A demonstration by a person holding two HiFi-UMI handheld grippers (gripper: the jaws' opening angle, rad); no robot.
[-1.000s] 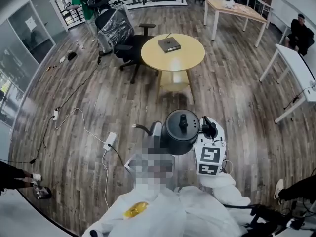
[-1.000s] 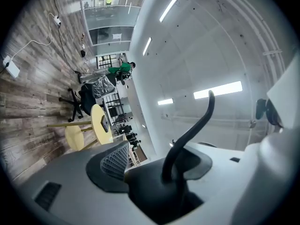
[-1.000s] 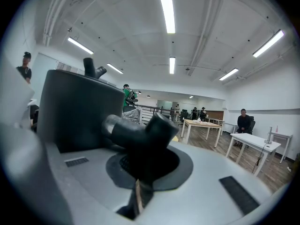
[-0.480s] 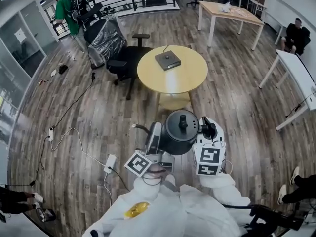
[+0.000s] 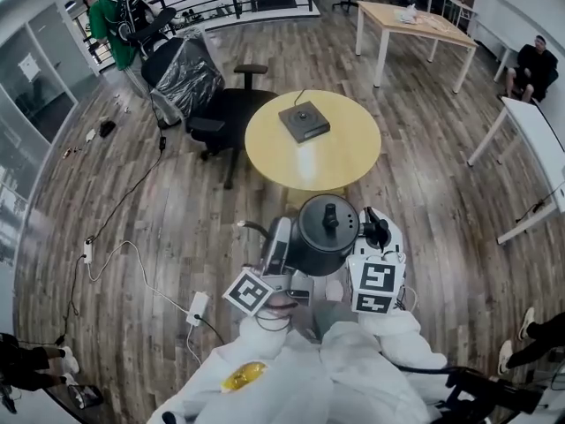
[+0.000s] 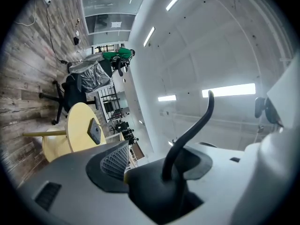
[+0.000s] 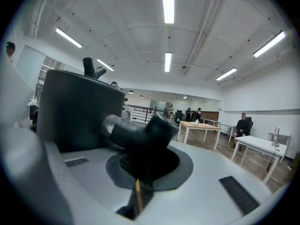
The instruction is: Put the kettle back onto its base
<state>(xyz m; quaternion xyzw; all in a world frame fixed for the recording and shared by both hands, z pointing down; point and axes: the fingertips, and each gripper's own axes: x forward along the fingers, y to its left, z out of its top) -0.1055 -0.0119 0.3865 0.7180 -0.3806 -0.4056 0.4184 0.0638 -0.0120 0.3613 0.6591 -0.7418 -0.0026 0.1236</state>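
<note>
Head view showed the kettle (image 5: 323, 237) just short of the round table (image 5: 353, 162): my right gripper (image 5: 368, 231) clenched on its handle (image 7: 136, 135), my left gripper (image 5: 281, 237) clasping the spout (image 6: 197, 125) root. The base (image 5: 305, 121) sat mid-table, straight ahead.

A round yellow table (image 5: 335, 162) stands on a wood floor (image 5: 132, 193). The square dark base (image 5: 304, 121) lies on its top, nearer the table's far edge. Just off the table's near edge the black kettle (image 5: 325, 235) is held clear of the floor, lid knob up. Its thin spout points left. The left gripper (image 5: 279, 241) sits against the kettle's spout side, and the right gripper (image 5: 375, 230) is at its handle side. A black office chair (image 5: 225, 113) stands just left of the table, and a wooden desk (image 5: 415, 18) stands well beyond it.
</note>
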